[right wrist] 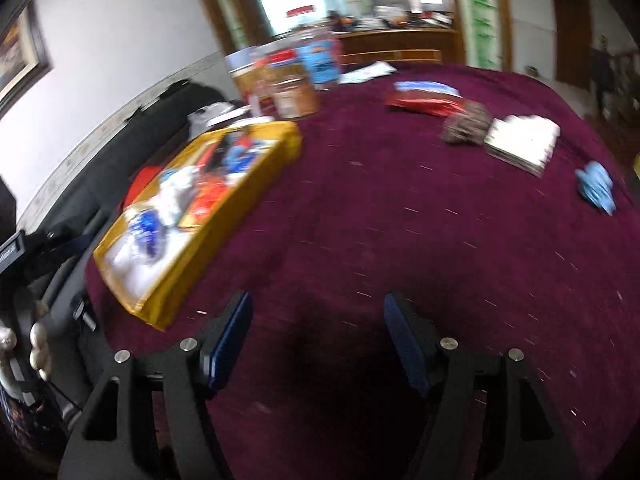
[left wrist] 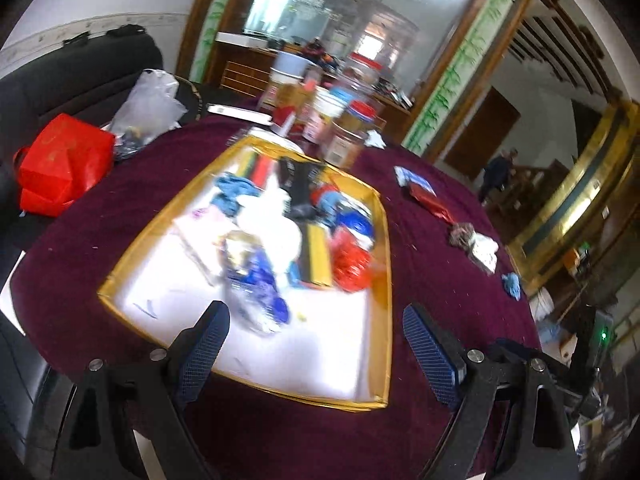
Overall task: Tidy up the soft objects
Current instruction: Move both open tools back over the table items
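A shallow yellow-rimmed box (left wrist: 382, 264) (right wrist: 224, 208) sits on the maroon tablecloth (right wrist: 400, 220) and holds a heap of soft items: blue, white, red and black pieces. My left gripper (left wrist: 316, 320) hovers open over the box's near white floor, nothing between its fingers. My right gripper (right wrist: 318, 312) stands open above bare cloth, to the right of the box, holding nothing. Loose on the cloth lie a small light-blue cloth (right wrist: 596, 186) (left wrist: 512, 285), a brown knitted bundle (right wrist: 466, 124) (left wrist: 460, 234), a white folded item (right wrist: 522, 142) and a red packet (right wrist: 424, 102) (left wrist: 430, 198).
Jars and tins (left wrist: 340, 120) (right wrist: 288, 80) crowd the table's far side behind the box. A red bag (left wrist: 60, 164) and a clear plastic bag (left wrist: 150, 100) rest on a dark sofa at the left. A person (left wrist: 496, 174) stands far off by a doorway.
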Tool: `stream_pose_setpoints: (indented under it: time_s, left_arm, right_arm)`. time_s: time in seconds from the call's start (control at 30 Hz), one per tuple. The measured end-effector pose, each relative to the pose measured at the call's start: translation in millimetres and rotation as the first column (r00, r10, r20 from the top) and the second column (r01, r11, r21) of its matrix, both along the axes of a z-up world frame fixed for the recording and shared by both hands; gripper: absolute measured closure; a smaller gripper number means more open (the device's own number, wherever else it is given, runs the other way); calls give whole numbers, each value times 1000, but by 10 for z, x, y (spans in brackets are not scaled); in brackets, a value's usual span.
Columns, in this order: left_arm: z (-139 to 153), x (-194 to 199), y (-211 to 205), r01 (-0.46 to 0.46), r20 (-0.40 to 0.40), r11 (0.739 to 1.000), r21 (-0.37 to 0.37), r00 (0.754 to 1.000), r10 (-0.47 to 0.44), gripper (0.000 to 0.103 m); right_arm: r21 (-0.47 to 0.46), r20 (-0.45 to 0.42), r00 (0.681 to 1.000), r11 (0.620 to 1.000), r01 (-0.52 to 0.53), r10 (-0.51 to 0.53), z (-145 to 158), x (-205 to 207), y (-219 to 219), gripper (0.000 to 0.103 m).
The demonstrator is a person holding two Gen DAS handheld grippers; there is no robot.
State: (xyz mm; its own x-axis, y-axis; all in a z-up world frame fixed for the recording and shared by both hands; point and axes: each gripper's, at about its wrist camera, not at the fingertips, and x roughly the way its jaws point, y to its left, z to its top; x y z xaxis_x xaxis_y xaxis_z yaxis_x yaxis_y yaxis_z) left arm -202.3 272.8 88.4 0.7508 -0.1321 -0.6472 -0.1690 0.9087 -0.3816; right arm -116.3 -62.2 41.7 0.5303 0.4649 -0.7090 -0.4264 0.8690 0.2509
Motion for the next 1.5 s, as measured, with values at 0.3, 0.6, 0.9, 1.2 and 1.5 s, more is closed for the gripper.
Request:
stream_pose_setpoints:
  time_s: [0.3, 0.6, 0.9, 1.2, 1.5]
  left_arm:
    - [-31, 137, -570, 139, -30, 989, 47, 990, -137, 12]
    - [-152, 259, -1149, 284, -86, 956, 74, 957, -278, 12]
    - [-224, 290, -1450, 369, -120, 926, 74, 926, -359, 12]
    - [-241, 323, -1358, 347, -156, 934, 80, 930, -332, 12]
    - [-303, 473, -1295, 343, -143, 939, 6, 930, -339, 12]
  right_arm:
    - [56, -15, 982, 981, 188, -188, -159, -10, -773, 36]
    - [7, 70, 955, 958, 288, -287, 115, 434, -1171, 36]
    - [-7, -19, 907, 907, 421, -421, 205, 1971, -1393, 36]
    - [30, -212, 931, 950, 310, -297, -161, 2857, -1149, 36]
    - [141, -153, 983, 987, -79, 100, 110, 1760, -701, 35]
